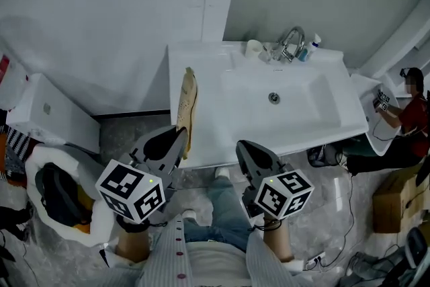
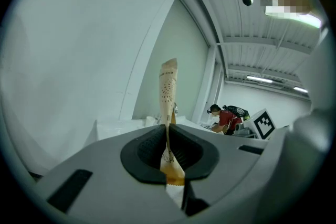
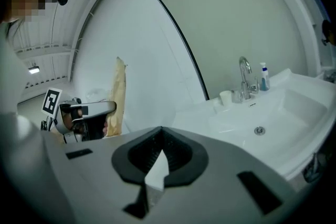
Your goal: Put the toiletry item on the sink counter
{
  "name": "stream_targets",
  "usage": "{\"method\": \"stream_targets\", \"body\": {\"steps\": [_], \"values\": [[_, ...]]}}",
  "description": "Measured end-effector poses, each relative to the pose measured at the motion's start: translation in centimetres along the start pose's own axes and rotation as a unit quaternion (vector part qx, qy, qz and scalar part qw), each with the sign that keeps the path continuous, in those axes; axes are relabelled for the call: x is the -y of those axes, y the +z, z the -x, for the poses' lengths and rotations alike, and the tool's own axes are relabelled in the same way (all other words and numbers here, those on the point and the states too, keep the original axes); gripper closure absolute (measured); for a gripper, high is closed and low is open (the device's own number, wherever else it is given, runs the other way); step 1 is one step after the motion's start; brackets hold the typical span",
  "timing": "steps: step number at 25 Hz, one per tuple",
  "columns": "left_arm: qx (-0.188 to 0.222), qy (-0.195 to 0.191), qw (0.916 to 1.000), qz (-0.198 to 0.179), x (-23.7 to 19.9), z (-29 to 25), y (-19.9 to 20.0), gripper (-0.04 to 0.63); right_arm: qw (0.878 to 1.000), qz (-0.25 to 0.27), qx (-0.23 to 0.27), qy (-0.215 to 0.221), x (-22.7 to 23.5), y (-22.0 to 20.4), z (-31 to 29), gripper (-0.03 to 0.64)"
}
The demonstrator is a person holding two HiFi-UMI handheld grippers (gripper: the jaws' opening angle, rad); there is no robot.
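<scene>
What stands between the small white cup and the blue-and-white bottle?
A chrome faucet; the white cup and blue-and-white bottle flank it in the head view.

On the head view the left gripper covers the near end of the packet, so I can't see that end there. The packet's print is too small for me to read, even on the left gripper view. At the far right of the sink counter, the label on the small bottle by the tap is also too small. The right edge cuts off a person.
</scene>
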State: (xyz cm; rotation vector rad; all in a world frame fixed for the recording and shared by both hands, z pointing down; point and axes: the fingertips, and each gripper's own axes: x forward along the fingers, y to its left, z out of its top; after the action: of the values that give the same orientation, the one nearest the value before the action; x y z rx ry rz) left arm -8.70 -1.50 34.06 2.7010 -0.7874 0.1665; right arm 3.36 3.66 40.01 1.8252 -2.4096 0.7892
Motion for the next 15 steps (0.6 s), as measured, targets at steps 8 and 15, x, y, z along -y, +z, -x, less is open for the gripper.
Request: {"method": "stream_targets", "body": {"steps": [8, 15], "values": [[-0.009, 0.036, 0.9993, 0.001, -1.3, -7.2, 3.2, 0.566, 0.999, -0.001, -0.021, 0.042, 5.2, 4.8, -4.2, 0.607], [-0.008, 0.07, 0.9975, 0.0, -2.7, -11.8, 5.3, 0.566, 0.996, 0.014, -0.04, 0.084, 8.1, 8.3, -7.7, 0.607]]}}
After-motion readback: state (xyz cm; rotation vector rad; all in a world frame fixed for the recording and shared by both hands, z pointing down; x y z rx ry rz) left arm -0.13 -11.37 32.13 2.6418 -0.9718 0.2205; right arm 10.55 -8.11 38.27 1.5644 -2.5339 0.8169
